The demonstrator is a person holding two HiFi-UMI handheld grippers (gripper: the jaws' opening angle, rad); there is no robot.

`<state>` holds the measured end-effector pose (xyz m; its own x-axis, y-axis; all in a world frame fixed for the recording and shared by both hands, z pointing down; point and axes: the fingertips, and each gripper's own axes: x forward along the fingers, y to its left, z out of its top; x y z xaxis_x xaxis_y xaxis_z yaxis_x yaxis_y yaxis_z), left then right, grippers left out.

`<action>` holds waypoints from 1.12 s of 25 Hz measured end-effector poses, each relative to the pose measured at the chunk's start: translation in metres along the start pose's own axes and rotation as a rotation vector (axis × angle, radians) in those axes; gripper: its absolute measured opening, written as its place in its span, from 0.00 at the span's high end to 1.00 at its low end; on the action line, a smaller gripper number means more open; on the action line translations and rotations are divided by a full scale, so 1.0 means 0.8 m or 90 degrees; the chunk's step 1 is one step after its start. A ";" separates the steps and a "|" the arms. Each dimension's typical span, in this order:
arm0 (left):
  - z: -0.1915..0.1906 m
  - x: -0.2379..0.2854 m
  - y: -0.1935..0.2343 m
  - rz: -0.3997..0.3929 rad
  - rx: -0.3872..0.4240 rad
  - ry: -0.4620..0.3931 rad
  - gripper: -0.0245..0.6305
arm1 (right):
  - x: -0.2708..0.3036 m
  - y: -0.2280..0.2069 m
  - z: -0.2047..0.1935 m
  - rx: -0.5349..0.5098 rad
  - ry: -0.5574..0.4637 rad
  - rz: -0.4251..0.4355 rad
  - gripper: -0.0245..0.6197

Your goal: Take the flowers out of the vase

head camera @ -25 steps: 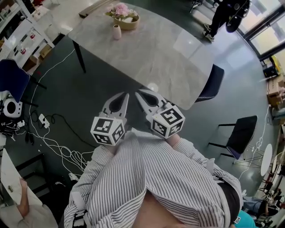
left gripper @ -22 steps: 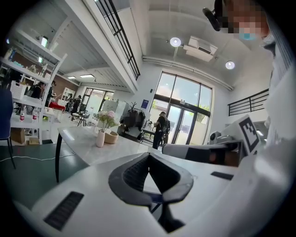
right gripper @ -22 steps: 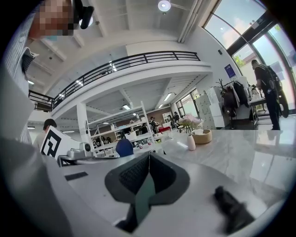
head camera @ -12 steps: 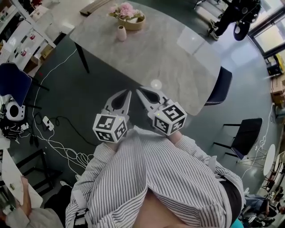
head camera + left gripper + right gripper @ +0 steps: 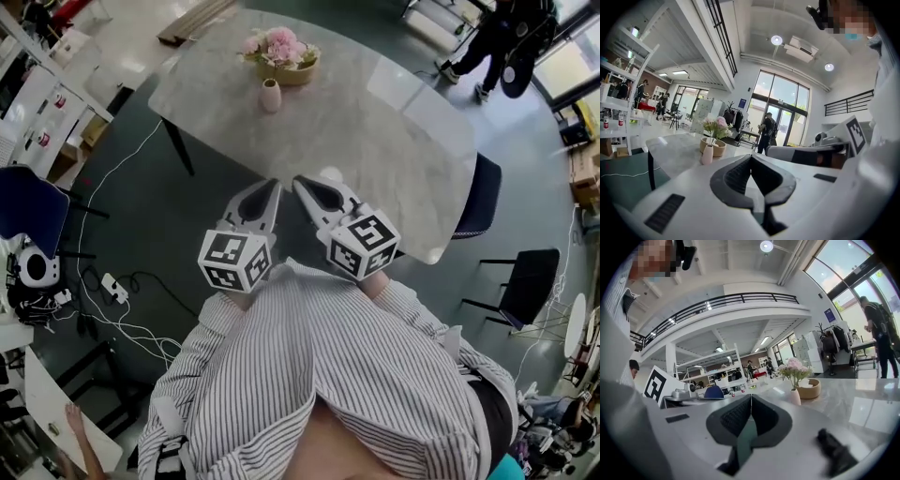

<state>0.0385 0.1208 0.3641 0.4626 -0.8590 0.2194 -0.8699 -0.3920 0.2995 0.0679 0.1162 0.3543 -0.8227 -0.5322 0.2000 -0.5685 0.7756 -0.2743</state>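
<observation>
A small pink vase [image 5: 270,96] stands on the far part of a grey marble table [image 5: 375,141], holding pink and white flowers [image 5: 279,43]. Just behind the vase sits a tan bowl [image 5: 298,72]. My left gripper [image 5: 273,187] and right gripper [image 5: 300,182] are side by side at the table's near edge, far short of the vase, both shut and empty. The left gripper view shows the vase [image 5: 707,154] and flowers [image 5: 716,126] ahead to the left of the closed jaws [image 5: 751,157]. The right gripper view shows the vase [image 5: 794,397] and flowers [image 5: 795,367] ahead to the right of its closed jaws [image 5: 751,397].
A dark blue chair [image 5: 480,195] is tucked at the table's right edge and a black chair [image 5: 525,281] stands further right. White cables [image 5: 122,291] trail over the dark floor on the left. Shelves [image 5: 37,103] line the left wall. A person [image 5: 506,37] stands beyond the table.
Both grippers have moved forward together toward the table, and now reach its near edge. The vase and flowers appear closer. Both grippers remain shut.
</observation>
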 end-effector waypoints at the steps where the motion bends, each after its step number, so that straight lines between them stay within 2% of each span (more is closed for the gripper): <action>1: 0.005 0.003 0.011 -0.004 0.001 0.000 0.94 | 0.011 -0.001 0.004 -0.002 -0.001 -0.005 0.94; 11: 0.030 0.026 0.102 -0.055 -0.001 0.015 0.94 | 0.103 -0.017 0.023 0.019 -0.015 -0.053 0.94; 21: 0.011 0.030 0.133 -0.056 -0.047 0.037 0.94 | 0.127 -0.025 0.001 0.045 0.023 -0.075 0.94; 28: -0.003 0.042 0.148 -0.054 -0.068 0.062 0.94 | 0.149 -0.035 -0.009 0.069 0.040 -0.068 0.94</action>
<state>-0.0488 0.0461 0.4093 0.5531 -0.7860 0.2763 -0.8060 -0.4208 0.4164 -0.0143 0.0332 0.3924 -0.7577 -0.5845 0.2903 -0.6525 0.6730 -0.3483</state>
